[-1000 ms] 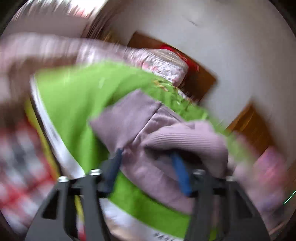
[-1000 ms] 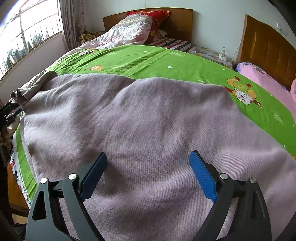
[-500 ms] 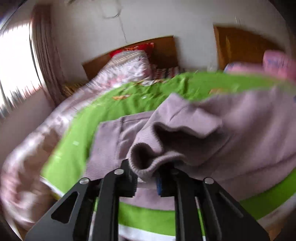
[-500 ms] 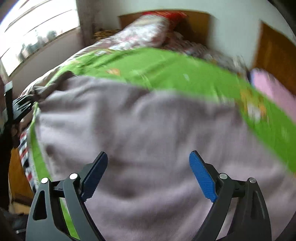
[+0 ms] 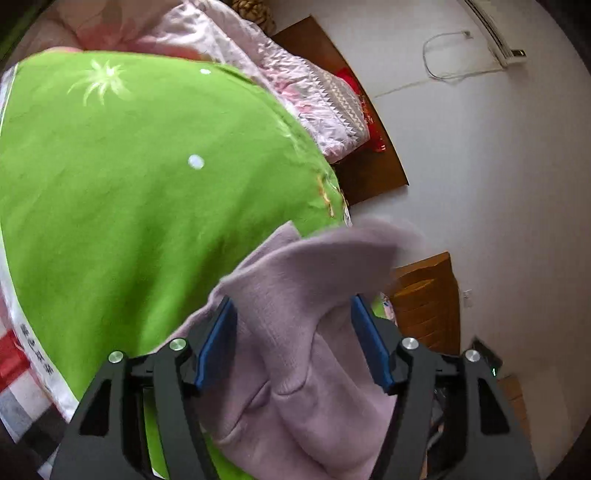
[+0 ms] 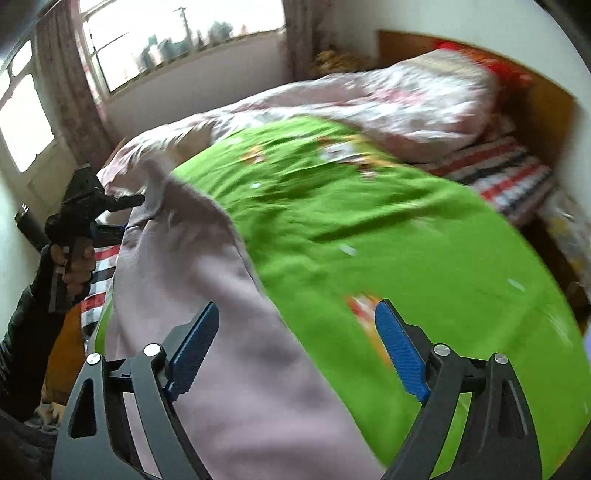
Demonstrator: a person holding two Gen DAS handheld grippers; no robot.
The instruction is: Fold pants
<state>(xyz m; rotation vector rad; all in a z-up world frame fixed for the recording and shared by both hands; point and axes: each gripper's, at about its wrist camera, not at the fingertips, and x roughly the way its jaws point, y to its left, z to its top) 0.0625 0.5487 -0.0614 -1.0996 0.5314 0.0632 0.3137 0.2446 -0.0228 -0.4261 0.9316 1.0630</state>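
Note:
The mauve pants (image 6: 207,295) lie in a long strip along the near edge of the green bedspread (image 6: 388,240). In the left wrist view a bunched end of the pants (image 5: 306,332) sits between the fingers of my left gripper (image 5: 295,343), whose jaws stand apart with the cloth loose between them. In the right wrist view my right gripper (image 6: 295,347) is open above the pants and the bedspread, holding nothing. The left gripper (image 6: 92,210) also shows in the right wrist view at the pants' far end, held in a hand.
A pink floral quilt (image 6: 369,99) and red pillow (image 6: 498,70) lie at the headboard (image 5: 354,122). A window (image 6: 177,33) is on the far wall. A second wooden headboard (image 5: 428,299) stands to the right. A striped sheet (image 6: 513,177) shows beside the bedspread.
My left gripper was shut on the pants' end half a second ago and has opened. The right gripper swung left, so the pants now lie to its left side.

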